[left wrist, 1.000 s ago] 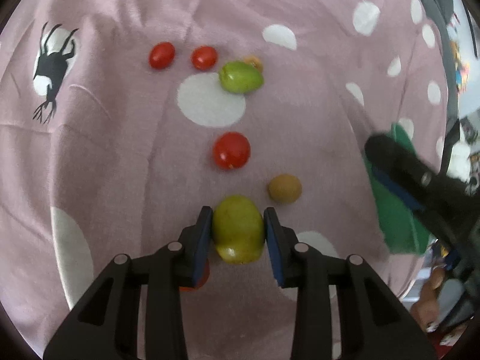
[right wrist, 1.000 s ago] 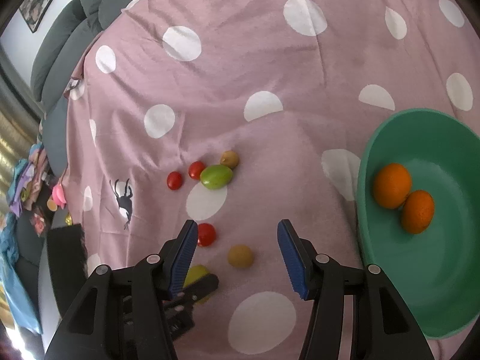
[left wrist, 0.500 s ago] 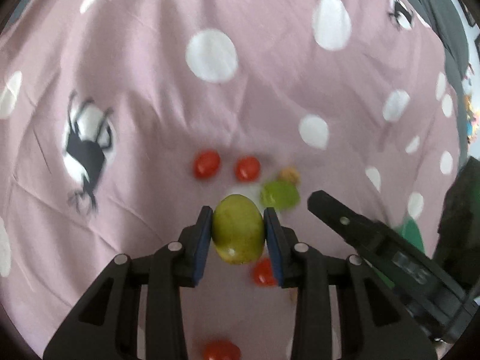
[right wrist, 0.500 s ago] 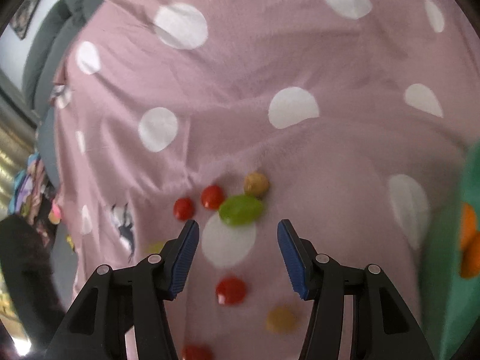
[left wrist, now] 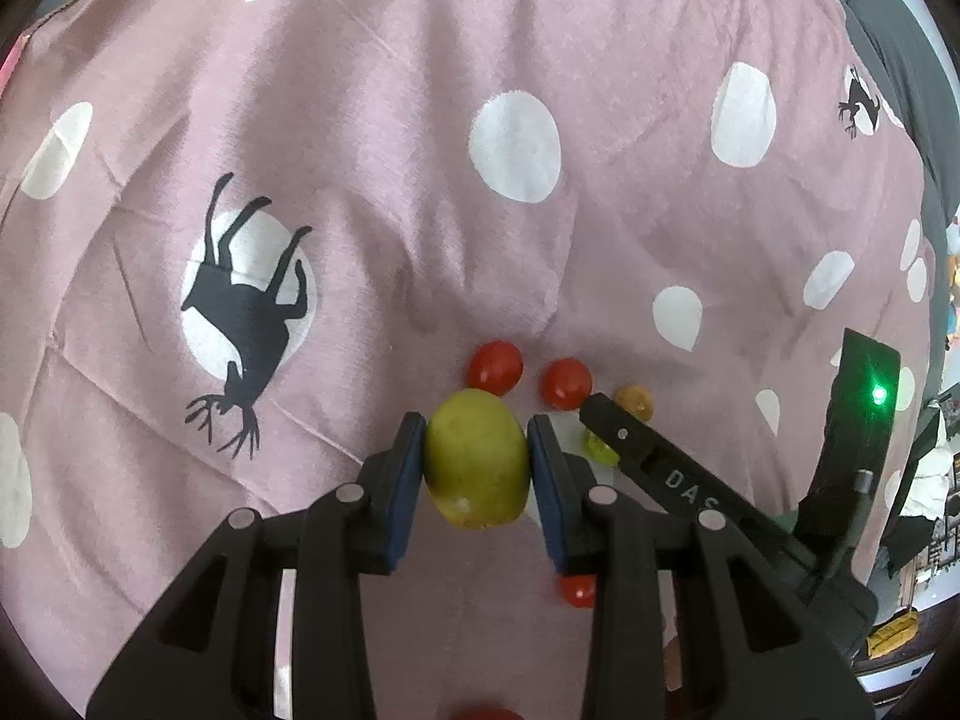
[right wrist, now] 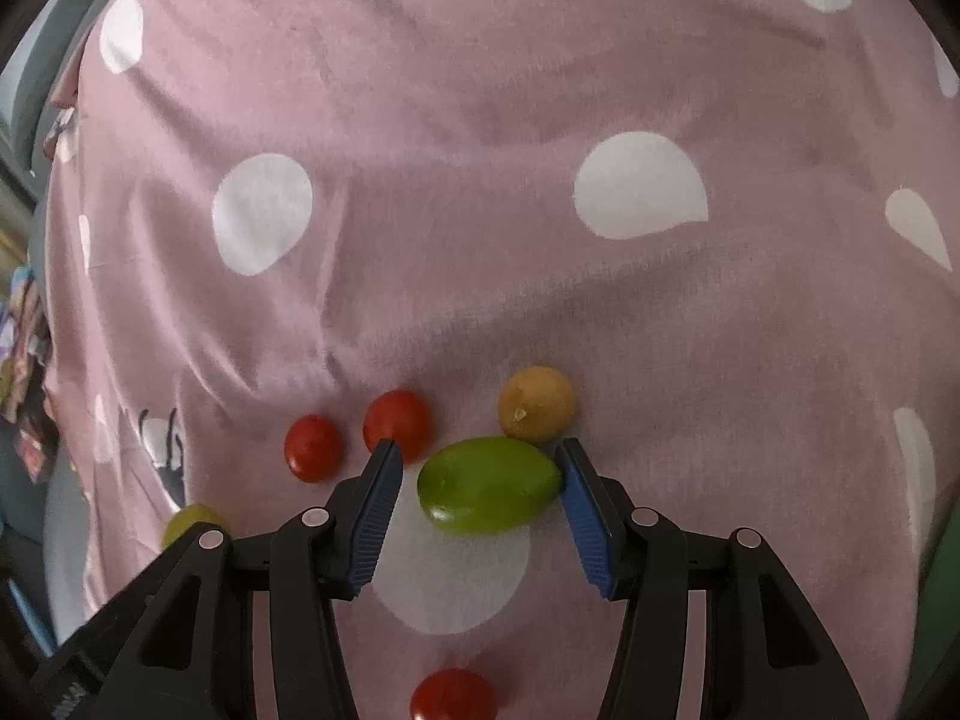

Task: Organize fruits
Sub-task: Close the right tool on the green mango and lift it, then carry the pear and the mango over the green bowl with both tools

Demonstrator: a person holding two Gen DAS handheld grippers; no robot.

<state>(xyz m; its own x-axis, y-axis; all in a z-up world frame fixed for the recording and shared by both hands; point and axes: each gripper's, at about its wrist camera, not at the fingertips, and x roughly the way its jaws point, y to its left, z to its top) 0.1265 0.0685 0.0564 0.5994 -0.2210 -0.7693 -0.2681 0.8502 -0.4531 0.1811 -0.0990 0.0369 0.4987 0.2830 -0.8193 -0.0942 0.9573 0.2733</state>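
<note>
My left gripper (left wrist: 477, 462) is shut on a yellow-green fruit (left wrist: 477, 459) and holds it above the pink spotted cloth (left wrist: 420, 180). My right gripper (right wrist: 477, 483) is open, its jaws on either side of a bright green oval fruit (right wrist: 489, 485) lying on the cloth. A tan round fruit (right wrist: 538, 403) touches the green one at its far right. Two red tomatoes (right wrist: 397, 425) (right wrist: 313, 447) lie to the far left of it, a third (right wrist: 453, 696) lies nearer. The right gripper's finger (left wrist: 654, 468) shows in the left wrist view.
The held yellow-green fruit also shows at the left of the right wrist view (right wrist: 192, 523). A green bowl edge (right wrist: 942, 588) sits at the far right. A grey sofa (left wrist: 900, 30) lies beyond the cloth. Clutter lies off the cloth's left edge (right wrist: 24, 360).
My left gripper has lifted the yellow-green fruit off the cloth. My right gripper has moved forward and down, away from the bowl, until its open jaws straddle the green oval fruit.
</note>
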